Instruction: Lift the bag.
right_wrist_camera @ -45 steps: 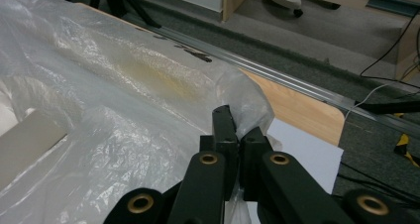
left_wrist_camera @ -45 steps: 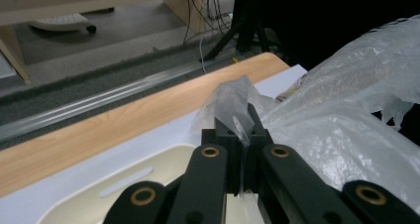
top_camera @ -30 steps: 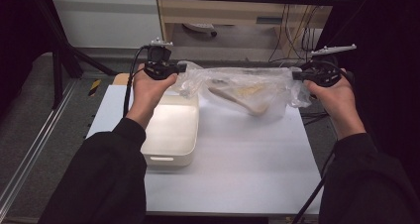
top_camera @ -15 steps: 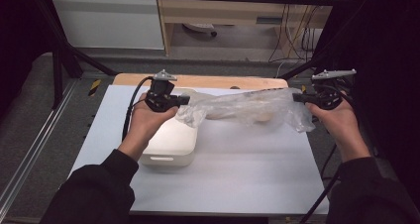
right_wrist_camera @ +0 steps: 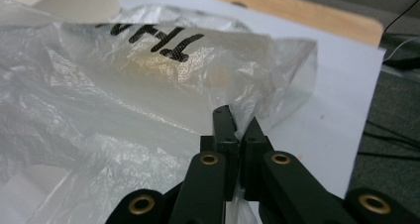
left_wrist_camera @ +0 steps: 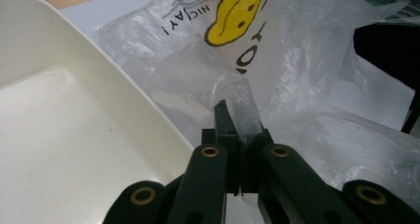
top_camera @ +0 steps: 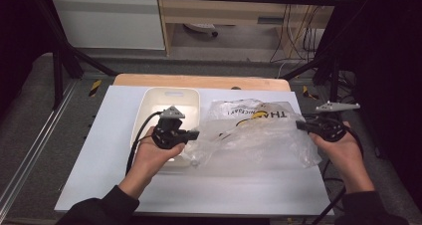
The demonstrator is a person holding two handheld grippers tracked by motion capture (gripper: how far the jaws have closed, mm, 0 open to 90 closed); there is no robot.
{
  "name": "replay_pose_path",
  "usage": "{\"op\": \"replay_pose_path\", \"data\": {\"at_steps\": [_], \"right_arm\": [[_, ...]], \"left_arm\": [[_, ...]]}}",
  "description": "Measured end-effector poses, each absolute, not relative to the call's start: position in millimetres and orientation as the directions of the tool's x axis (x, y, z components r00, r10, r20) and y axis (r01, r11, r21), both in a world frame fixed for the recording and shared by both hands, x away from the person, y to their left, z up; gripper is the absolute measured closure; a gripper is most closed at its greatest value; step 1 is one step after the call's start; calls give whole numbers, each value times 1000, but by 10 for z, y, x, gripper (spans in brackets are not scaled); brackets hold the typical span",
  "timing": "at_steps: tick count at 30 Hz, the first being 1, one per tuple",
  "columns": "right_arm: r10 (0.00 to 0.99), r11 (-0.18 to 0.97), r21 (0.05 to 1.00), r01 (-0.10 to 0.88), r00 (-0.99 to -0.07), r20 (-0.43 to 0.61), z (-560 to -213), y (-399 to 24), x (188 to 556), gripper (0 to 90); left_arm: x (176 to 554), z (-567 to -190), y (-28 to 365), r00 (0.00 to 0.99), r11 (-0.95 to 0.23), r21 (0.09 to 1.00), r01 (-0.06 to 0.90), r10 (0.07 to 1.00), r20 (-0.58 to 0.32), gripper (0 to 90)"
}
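High view: clear plastic bag (top_camera: 254, 133) with black lettering and a yellow smiley lies spread on the white table (top_camera: 99, 150), right of centre, its left edge over the rim of the white tray (top_camera: 149, 103). Left tool (top_camera: 195, 134) in the person's left hand (top_camera: 154, 155) sits above the tray's near right corner, clenched on the bag's left edge. Right tool (top_camera: 300, 126) in the right hand (top_camera: 343, 150) is at the bag's right edge, clenched on the film too. Bag hangs loosely between both, resting on the table. Wooden board edge (top_camera: 199, 80) at the far side of the table. Cable trails from the left tool toward the sleeve.

Left gripper view: left tool (left_wrist_camera: 237, 130) jaws together, a fold of bag (left_wrist_camera: 297, 60) film pinched between the tips. Smiley print (left_wrist_camera: 237, 16) above. White tray (left_wrist_camera: 59, 125) at left, its rim just beside the jaws.

Right gripper view: right tool (right_wrist_camera: 237, 127) jaws closed on a crumpled corner of the bag (right_wrist_camera: 124, 85). Black letters on the film ahead. White table (right_wrist_camera: 322, 100) to the right, wooden board edge (right_wrist_camera: 307, 13) beyond.
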State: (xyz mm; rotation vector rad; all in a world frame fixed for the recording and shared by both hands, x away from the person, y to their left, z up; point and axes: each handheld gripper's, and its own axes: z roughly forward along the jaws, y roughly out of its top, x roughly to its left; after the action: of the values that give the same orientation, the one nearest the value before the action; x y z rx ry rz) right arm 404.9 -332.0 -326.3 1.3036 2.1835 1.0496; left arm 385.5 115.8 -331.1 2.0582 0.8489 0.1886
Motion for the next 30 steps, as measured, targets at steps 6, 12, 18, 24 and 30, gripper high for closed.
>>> {"op": "replay_pose_path", "data": {"at_steps": [6, 12, 18, 24, 30], "right_arm": [[868, 275, 743, 611, -490, 82, -3619, -3320, 3846, 900], [869, 258, 735, 627, -483, 107, -3814, -3336, 3714, 900], [870, 261, 724, 638, -481, 110, -3968, -3306, 3590, 900], [866, 274, 716, 642, -489, 107, -4114, -3207, 3512, 900], [865, 283, 699, 657, -489, 110, -4255, -3142, 3462, 900]], "left_arm": [[3643, -3545, 1115, 758, -395, 763, 512, 626, -184, 900], [3482, -3691, 1103, 761, -396, 762, 512, 621, -188, 900], [3310, -3877, 1098, 762, -416, 755, 506, 627, -165, 900], [3173, -4033, 1126, 757, -423, 758, 497, 638, -140, 900], [3077, -4182, 1184, 748, -419, 763, 492, 651, -125, 900]]}}
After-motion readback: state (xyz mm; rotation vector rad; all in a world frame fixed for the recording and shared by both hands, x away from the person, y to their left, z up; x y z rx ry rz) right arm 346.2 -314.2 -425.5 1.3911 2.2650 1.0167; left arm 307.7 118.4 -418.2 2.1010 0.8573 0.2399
